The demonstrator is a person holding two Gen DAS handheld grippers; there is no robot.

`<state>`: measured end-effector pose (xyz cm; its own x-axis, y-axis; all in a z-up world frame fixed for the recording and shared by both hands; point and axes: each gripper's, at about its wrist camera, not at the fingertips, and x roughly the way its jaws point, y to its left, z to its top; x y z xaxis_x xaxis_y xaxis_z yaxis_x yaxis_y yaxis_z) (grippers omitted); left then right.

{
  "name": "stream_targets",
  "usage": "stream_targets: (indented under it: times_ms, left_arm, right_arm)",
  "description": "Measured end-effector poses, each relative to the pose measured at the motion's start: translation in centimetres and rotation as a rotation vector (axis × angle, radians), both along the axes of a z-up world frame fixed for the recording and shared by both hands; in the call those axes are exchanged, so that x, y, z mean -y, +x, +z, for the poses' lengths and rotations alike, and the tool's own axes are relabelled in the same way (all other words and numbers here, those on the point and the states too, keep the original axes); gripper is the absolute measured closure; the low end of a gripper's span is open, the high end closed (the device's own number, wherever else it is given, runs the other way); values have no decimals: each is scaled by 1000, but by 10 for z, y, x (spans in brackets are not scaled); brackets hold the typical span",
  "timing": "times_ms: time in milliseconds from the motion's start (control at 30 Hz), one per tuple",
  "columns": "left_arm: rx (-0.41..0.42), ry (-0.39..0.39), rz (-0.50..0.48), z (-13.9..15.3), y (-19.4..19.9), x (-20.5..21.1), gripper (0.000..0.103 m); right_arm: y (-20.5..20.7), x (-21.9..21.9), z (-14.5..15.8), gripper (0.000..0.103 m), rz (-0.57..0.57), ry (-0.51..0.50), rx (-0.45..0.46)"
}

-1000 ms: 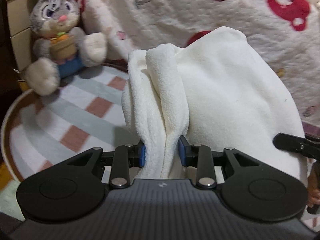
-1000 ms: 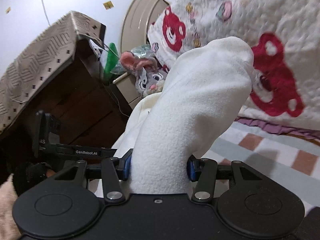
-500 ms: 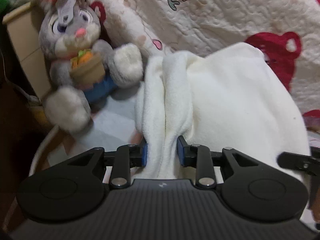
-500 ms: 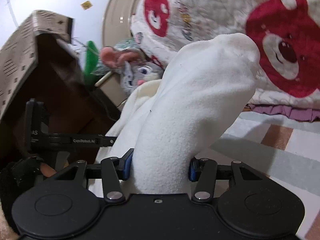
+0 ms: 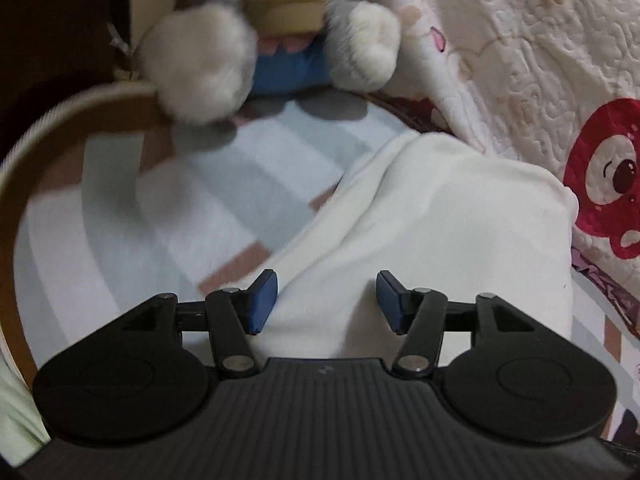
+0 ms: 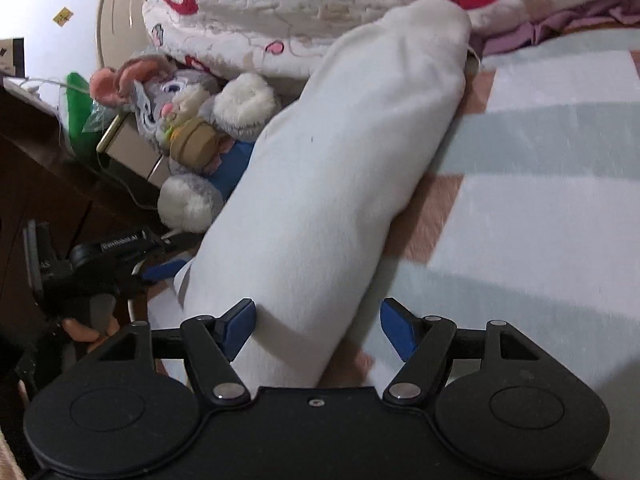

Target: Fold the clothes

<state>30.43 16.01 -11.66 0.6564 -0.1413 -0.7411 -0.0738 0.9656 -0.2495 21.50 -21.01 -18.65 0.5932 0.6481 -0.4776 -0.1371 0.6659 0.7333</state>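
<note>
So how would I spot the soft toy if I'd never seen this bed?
Start at the striped bedspread and follow the folded white fleece garment to the quilt with red bears. In the corner beside them sits the plush rabbit: the only grey furry thing, with pink ears, white paws and blue trousers.

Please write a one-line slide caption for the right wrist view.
Right gripper opening around a folded white fleece garment on the striped bedsheet, grey plush rabbit behind.

Ahead and to the left sits a grey plush rabbit (image 5: 276, 36), clutching a tan pot, paws forward. Underneath spreads a striped bedsheet (image 5: 168, 200), grey, white and pink. Off to the right, a quilted blanket (image 5: 520, 60) with red bears, bunched high.
</note>
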Motion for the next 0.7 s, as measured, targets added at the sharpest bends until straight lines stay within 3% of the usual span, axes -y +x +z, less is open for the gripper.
stream_targets:
  times_ms: [133, 233, 267, 367, 433, 467, 500, 533, 600, 633, 700]
  left_arm:
    - [1, -7, -4, -11, -5, -9, 49]
    - [-13, 39, -31, -16, -4, -5, 49]
    - [-19, 61, -43, -18, -3, -3, 49]
    - [-21, 166, -61, -20, 0, 11, 47]
    - [-14, 280, -66, -18, -1, 20, 45]
    - [-5, 328, -48, -18, -4, 22, 33]
    - [3, 375, -30, -17, -8, 24, 31]
    - [-14, 339, 4, -16, -10, 20, 31]
    - [-57, 264, 74, -11, -14, 13, 33]
    - [-76, 233, 88, -6, -17, 14, 34]
    - [-54, 255, 29, 10, -30, 31, 32]
  right_arm:
    - [-6, -14, 6, 28, 48, -41, 28]
    - [-13, -39, 11, 29, 159, -158, 81]
    - [-19, -52, 15, 30, 180, -260, 141]
    - [-34, -88, 20, 37, 235, -543, 306]
    - [-36, -101, 20, 45, 258, -633, 315]
    - [-36, -102, 21, 50, 266, -645, 300]
    - [-35, -102, 22, 54, 274, -652, 282]
    - [-37, -105, 21, 62, 316, -666, 266]
    - [-43, -111, 21, 88, 411, -697, 235]
    - [-46, -113, 20, 90, 458, -711, 220]
    - [-59, -105, 31, 89, 404, -681, 231]
